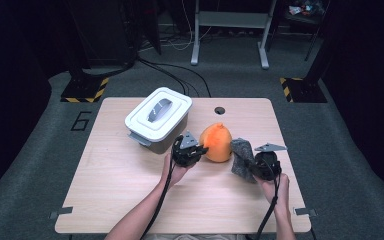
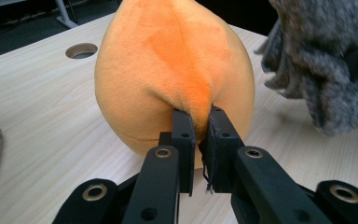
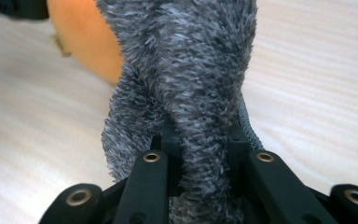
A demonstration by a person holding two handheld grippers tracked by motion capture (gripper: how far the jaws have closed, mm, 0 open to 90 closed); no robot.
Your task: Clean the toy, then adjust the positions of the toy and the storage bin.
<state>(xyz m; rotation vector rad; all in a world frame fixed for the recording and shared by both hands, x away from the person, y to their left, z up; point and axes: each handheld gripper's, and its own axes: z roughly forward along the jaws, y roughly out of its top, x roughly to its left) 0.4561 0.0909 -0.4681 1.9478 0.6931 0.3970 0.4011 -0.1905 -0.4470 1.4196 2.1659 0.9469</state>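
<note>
An orange plush toy (image 1: 217,142) shaped like a rounded fruit stands on the wooden table (image 1: 120,190), just right of centre. My left gripper (image 1: 198,149) is shut on it, its jaws pinching a fold of the orange plush toy (image 2: 177,70) low on its side. To its right a grey fuzzy cloth (image 1: 241,158) hangs from my right gripper (image 1: 250,163), which is shut on it. In the right gripper view the grey fuzzy cloth (image 3: 191,84) rises between the jaws and hides much of the orange toy (image 3: 88,42) behind.
A white lidded box (image 1: 158,118) with a grey handle stands at the back left of the table, close to my left hand. A round cable hole (image 1: 219,110) lies near the far edge. Bare wood stretches across the near side and left.
</note>
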